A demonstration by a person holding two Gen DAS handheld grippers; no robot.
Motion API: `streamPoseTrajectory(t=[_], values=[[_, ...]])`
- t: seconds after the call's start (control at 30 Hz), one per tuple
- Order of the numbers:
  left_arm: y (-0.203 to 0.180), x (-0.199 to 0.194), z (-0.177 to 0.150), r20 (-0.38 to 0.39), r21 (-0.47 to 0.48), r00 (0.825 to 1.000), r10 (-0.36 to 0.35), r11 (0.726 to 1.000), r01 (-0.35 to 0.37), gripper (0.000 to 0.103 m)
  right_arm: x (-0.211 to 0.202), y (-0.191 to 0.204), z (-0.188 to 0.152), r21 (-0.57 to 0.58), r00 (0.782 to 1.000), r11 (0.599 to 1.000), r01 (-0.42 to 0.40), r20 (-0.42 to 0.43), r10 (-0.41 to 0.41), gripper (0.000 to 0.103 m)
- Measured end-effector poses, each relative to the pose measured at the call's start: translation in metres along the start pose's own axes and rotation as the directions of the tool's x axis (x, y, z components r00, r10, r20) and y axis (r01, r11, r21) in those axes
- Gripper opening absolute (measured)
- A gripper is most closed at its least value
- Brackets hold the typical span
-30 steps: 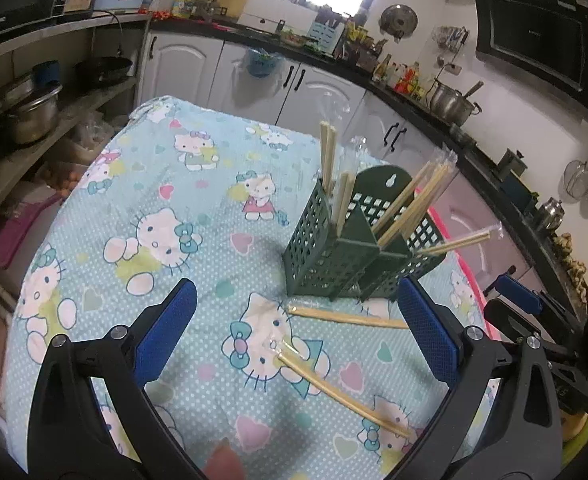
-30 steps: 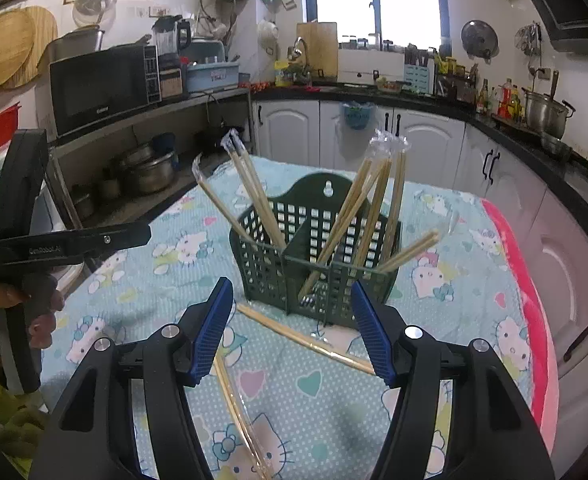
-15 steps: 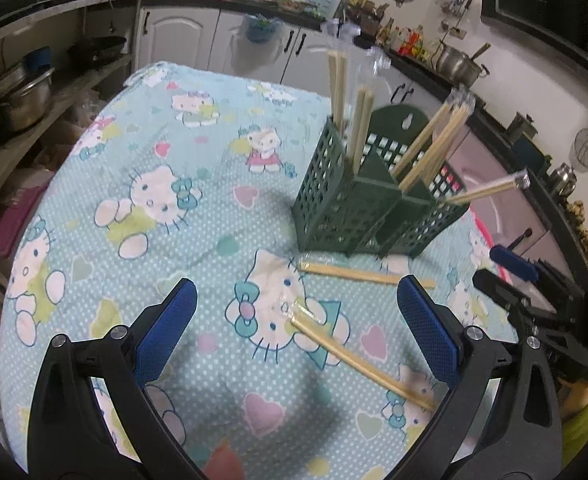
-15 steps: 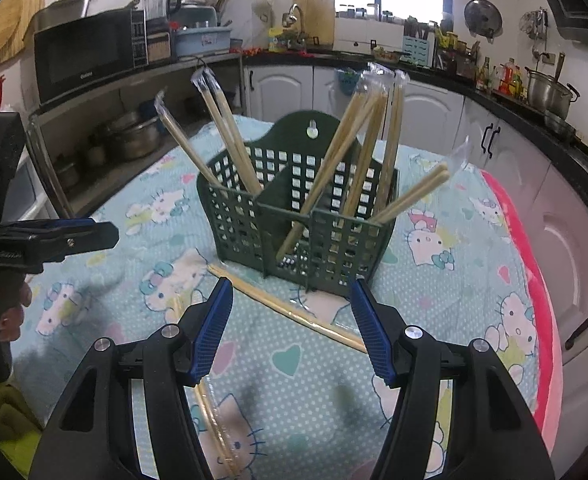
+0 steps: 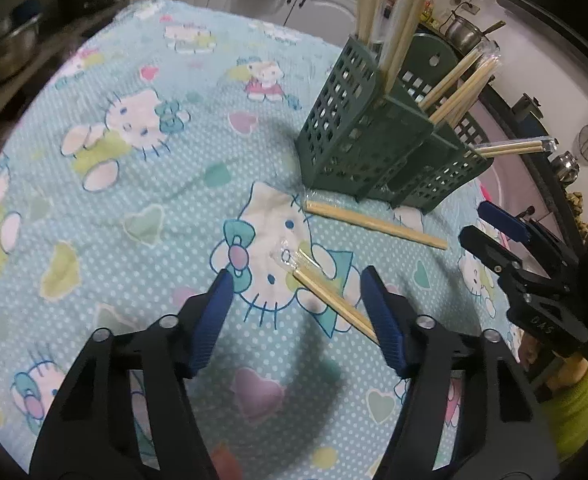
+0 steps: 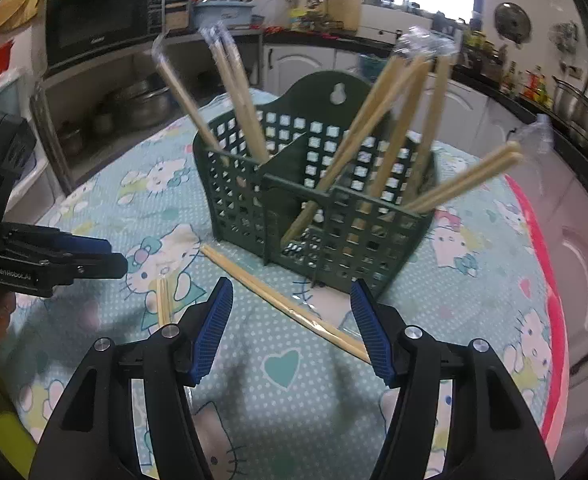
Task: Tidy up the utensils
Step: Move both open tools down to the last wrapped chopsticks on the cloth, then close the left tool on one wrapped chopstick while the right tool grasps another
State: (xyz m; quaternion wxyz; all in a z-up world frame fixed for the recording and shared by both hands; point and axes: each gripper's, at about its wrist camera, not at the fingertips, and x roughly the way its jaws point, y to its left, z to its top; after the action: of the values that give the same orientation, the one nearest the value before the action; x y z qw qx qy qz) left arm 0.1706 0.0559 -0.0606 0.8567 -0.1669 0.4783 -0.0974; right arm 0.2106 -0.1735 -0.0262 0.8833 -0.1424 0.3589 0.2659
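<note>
Green plastic basket [image 5: 390,136] stands on the cartoon-print tablecloth [image 5: 141,168], split by a divider into compartments, with wrapped chopstick pairs leaning in both sides. Two pairs are not yet filed: one [image 5: 374,222] lies flat just in front of the basket's base, the other [image 5: 330,292] lies nearer you. Change over the last second: you brought both tools in low and close. Your left gripper [image 5: 296,316] has narrowed from a wide spread, though its fingers are still apart and hold nothing, and it now brackets the near pair, whose far end runs under the right-hand pad. Your right gripper [image 6: 291,328] has moved up on the basket; its fingers are apart too, empty, straddling the pair by the base [image 6: 285,304]. My read: both pickups are lined up, neither has begun, so two pairs remain to be filed. The left view gives the near pair's clear wrapper tip and full lie; the right view catches only its stub end [image 6: 163,300], low left, beside the left tool. The right view, in turn, looks through the basket [image 6: 314,200] front and shows the divider and which sticks sit on which side. The left view shows mainly its corner and one wrapped pair poking out sideways.
</note>
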Motion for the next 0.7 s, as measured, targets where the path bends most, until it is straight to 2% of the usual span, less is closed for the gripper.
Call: streamPoseTrajectory(t=[0.23,0.63,0.7], values=[[0.007,0.018,0.003,-0.044,-0.047,0.998,-0.044,0.998,0.042,0.038,0.028,0.01,0.002,-0.067,0.997,0.997,-0.049,-0.061,0.045,0.058],[0.014,0.042,0.019,-0.073,-0.084,0.996,-0.055,0.995,0.049,0.031,0.057,0.009,0.006,-0.089,0.99,0.993,-0.083,-0.125,0.071,0.055],[0.014,0.045,0.022,-0.076,-0.081,0.996,-0.047,0.996,0.041,0.027,0.059,0.009,0.007,-0.098,0.989,0.992,-0.085,-0.129,0.072,0.055]])
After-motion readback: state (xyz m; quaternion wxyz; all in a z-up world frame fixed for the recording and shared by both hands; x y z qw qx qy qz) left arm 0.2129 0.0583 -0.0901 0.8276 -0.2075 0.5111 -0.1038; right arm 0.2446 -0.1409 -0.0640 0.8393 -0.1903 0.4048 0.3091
